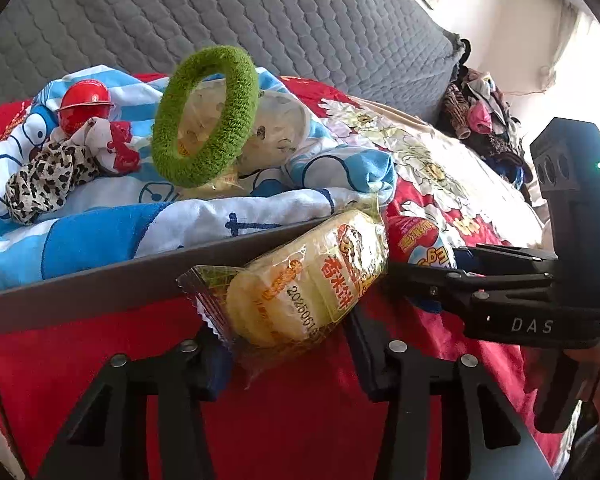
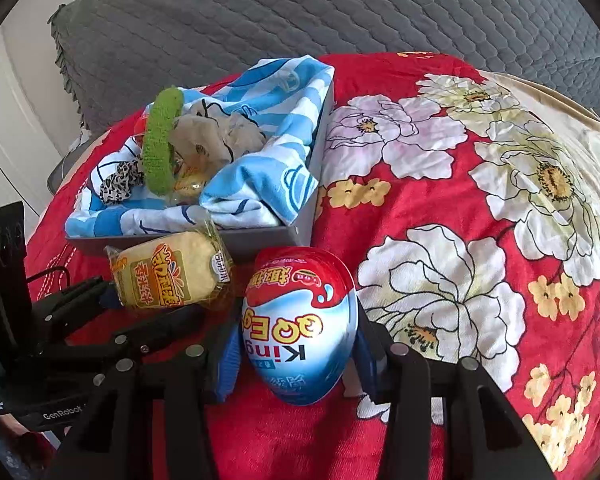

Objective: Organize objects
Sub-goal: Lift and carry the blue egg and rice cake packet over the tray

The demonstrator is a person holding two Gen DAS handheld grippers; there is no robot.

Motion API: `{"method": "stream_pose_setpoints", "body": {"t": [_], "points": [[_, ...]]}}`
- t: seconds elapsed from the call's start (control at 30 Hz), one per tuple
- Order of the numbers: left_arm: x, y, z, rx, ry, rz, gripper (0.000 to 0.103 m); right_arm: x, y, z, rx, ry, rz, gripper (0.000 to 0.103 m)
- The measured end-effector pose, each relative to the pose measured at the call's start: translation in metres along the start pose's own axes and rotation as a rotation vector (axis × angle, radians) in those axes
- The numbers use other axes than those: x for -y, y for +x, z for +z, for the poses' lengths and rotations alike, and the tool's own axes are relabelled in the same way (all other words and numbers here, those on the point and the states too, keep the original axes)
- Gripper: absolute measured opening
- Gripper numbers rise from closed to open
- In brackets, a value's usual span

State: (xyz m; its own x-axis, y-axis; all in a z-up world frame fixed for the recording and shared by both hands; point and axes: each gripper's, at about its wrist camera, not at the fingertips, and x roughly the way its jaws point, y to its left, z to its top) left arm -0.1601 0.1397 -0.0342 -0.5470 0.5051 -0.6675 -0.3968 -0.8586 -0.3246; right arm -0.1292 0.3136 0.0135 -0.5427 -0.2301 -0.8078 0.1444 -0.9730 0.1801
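We see a gray box (image 2: 300, 224) on a red bedspread (image 2: 440, 208) with big white flowers, and a gray quilted cover (image 2: 300, 12) lies behind it. A blue and white cartoon cloth (image 2: 260, 128) is bunched up inside the box. On that soft cloth sit a fuzzy green ring (image 1: 204, 116), a shiny red ball toy (image 1: 86, 106), a spotted leopard scrunchie (image 1: 44, 180) and a crinkly clear packet (image 1: 276, 128). The near wall of the box stands between our grippers and these things. Our left gripper (image 1: 288, 344) is clamped on a yellow rice cracker packet (image 1: 300, 284), which is see-through and crackly, with a zigzag edge. The packet is tipped up and its top end reaches over the rim of the box. Our right gripper (image 2: 296, 356) is clamped on a smooth egg-shaped toy pack (image 2: 300, 328), red on top and blue and white below. The egg stands just in front of the box, close beside the cracker packet. A messy pile of clothes (image 1: 480, 120) lies far off by the wall.
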Motion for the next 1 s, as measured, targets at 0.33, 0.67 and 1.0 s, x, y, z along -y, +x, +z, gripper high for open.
{"method": "stream_pose_setpoints", "body": {"t": [0.33, 0.67, 1.0], "points": [[-0.010, -0.012, 0.001, 0.027, -0.024, -0.004, 0.034, -0.005, -0.006, 0.002, 0.012, -0.014, 0.024, 0.048], [-0.017, -0.033, 0.013, 0.072, -0.042, -0.009, 0.034, -0.025, -0.014, 0.008, 0.037, -0.058, 0.032, 0.048], [-0.018, -0.068, 0.026, 0.130, -0.027, 0.013, 0.034, -0.042, -0.038, 0.021, 0.085, -0.075, 0.045, 0.048]]}}
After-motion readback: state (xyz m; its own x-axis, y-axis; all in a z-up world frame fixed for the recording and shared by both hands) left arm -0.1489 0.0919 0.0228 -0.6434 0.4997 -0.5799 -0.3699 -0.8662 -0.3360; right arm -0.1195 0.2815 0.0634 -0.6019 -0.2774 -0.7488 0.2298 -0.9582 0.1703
